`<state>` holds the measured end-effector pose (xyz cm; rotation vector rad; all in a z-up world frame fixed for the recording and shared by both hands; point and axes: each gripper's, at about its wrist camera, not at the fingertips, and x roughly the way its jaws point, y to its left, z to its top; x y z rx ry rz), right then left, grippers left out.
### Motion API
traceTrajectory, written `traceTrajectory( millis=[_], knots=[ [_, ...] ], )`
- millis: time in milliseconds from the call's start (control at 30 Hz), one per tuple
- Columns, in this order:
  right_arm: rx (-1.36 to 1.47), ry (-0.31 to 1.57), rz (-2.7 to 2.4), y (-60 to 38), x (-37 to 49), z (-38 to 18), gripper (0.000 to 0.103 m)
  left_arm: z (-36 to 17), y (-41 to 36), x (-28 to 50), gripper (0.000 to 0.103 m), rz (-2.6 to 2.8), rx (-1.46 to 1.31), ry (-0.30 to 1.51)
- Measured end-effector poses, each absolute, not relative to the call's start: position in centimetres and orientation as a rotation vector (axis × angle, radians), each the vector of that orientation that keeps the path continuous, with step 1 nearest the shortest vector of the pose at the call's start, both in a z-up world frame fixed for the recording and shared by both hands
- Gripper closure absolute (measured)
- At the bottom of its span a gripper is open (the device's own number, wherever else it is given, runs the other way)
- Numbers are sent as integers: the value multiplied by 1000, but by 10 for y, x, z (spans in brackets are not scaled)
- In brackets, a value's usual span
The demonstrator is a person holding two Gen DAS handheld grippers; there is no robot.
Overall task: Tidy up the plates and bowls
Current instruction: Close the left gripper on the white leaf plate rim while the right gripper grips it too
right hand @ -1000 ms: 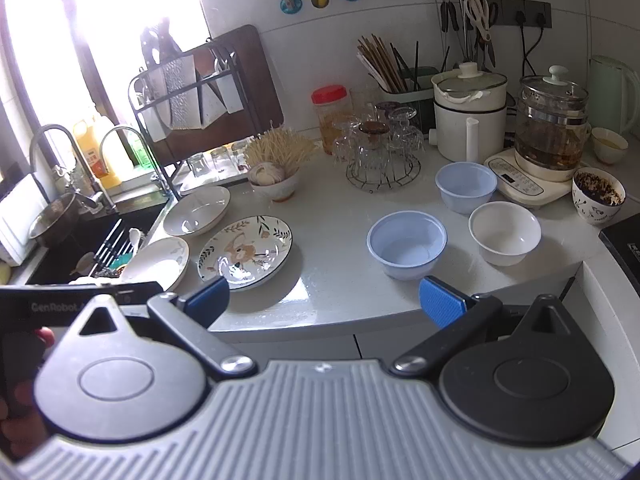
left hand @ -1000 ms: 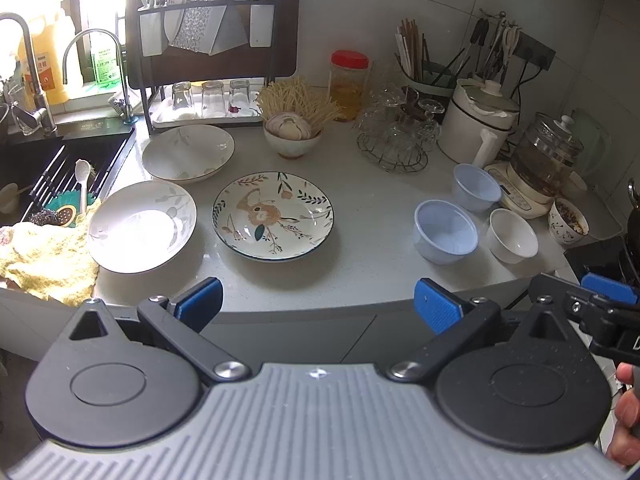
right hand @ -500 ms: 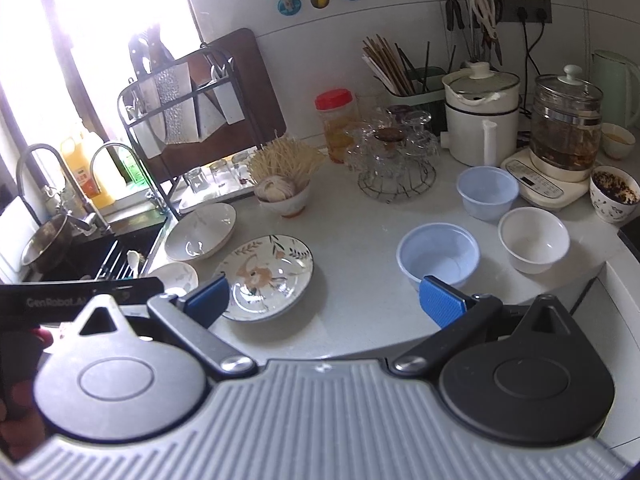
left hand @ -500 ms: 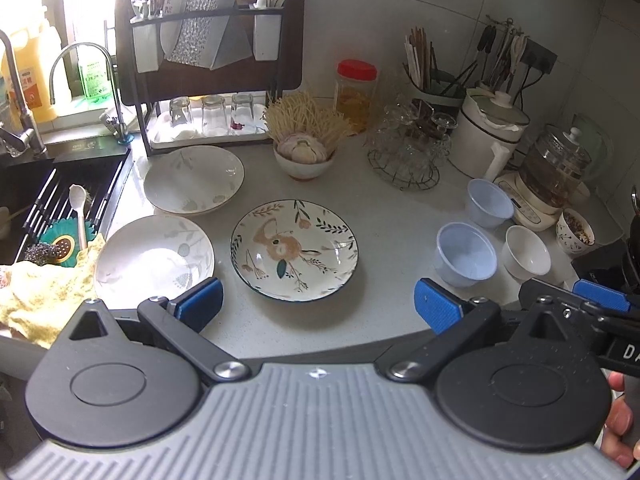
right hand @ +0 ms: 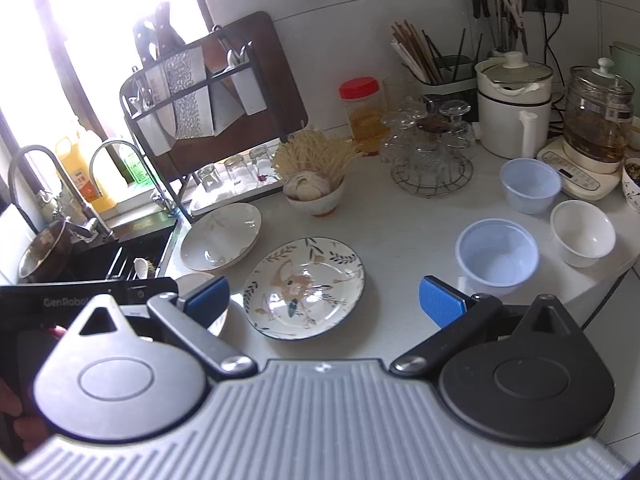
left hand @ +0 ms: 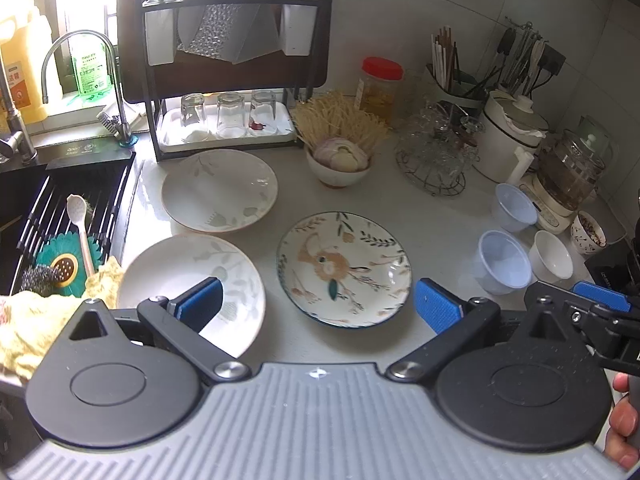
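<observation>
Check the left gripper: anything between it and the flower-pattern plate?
Nothing visible. The left gripper hangs open over the counter edge, and the flower-pattern plate lies just ahead between its fingers. The white plate sits to the side, behind the left finger.

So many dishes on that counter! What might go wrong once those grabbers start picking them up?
Three risks stand out. The near white plate sits by the counter edge, beside the sink; a clumsy nudge might tip it in. The flowered plate is shallow and glossy, so the open left gripper may slip on its rim. The near blue bowl stands close to the white bowl, so the open right gripper might knock one while taking the other.
</observation>
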<state>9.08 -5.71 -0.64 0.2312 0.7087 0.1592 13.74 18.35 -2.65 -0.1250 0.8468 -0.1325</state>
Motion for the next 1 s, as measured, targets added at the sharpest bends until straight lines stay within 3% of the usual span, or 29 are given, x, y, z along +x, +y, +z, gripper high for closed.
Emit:
traceTrajectory(
  millis=[633,733,833,1000],
  knots=[
    [401,842,168,65,140,-67,4,-83,341,205,0,-103,-140,954],
    [386,889,217,96,145,-89,13,-97,365,212,0,-110,-158,977],
    [391,938,226,113,153,-109,31,-116,383,222,1,-110,-175,1019],
    [404,952,151,116,167,-136,31,-139,395,238,1,-144,-183,1037]
  ],
)
